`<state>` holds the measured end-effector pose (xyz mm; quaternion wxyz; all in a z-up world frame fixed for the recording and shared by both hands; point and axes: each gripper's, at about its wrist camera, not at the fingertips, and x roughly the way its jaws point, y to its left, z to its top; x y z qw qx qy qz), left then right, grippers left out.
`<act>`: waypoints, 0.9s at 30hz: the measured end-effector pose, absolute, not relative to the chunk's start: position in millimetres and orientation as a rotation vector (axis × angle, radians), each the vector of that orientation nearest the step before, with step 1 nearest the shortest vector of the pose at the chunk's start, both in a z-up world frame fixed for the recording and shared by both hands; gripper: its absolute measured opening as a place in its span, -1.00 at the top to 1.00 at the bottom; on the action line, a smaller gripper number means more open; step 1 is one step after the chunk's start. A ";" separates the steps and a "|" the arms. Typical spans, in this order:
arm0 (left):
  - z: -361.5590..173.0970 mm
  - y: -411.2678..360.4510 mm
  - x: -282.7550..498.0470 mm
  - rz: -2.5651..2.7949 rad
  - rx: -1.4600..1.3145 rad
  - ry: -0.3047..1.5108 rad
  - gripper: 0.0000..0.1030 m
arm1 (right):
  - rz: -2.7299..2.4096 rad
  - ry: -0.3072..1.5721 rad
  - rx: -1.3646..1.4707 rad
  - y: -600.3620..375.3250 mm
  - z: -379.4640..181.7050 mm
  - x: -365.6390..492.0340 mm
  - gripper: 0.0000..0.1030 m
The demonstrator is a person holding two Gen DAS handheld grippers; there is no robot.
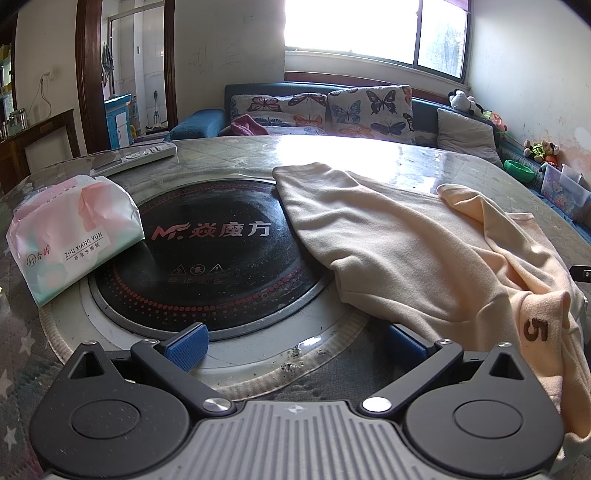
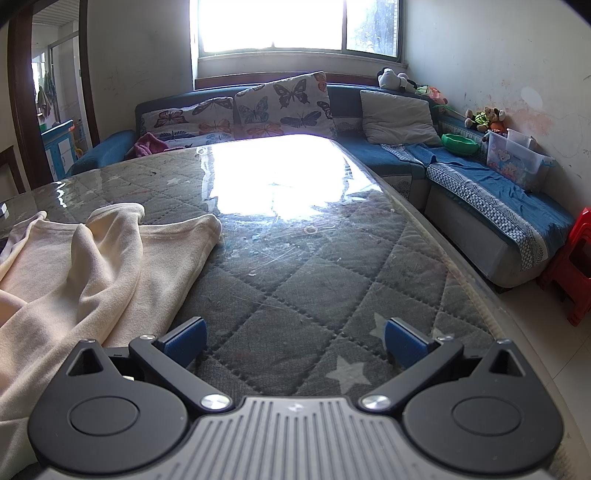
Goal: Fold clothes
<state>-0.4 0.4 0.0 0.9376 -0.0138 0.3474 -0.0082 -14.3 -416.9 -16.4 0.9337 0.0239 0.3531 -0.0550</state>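
Cream garment (image 1: pixel 406 251) lies rumpled on tabletop (image 2: pixel 314 280) (soft, light, limp); hem corners are best pinched. Both hand-held grippers (image 1: pixel 295 349) (image 2: pixel 295 341) are spread, empty.

The garment (image 1: pixel 424 258) hides part of the hotplate (image 1: pixel 207 258) and runs off the right edge; window (image 2: pixel 273 26) glare blanks part of the table (image 2: pixel 332 277).

Garment (image 1: pixel 406 254): soft matt fleece-like cloth, cream. Bench (image 2: pixel 314 266): quilted grey fabric under a glossy, scratched clear sheet. Hob (image 1: pixel 207 251), left of garment: smooth glossy black glass, metal rim. Tissue pack (image 1: pixel 74 236), left of hob: crinkled plastic film. Tongs pads (image 1: pixel 186 345): ribbed blue rubber; frames matt black plastic.
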 end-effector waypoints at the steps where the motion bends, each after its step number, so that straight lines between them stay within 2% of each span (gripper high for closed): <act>1: 0.1 1.0 -0.9 -0.016 -0.027 0.710 -1.00 | -0.110 0.724 0.047 -414.7 -15.7 -16.5 -1.00; 27: 8.6 4.2 -49.0 0.002 -0.008 0.725 -1.00 | 0.017 0.674 -0.011 -365.0 11.0 -110.0 -1.00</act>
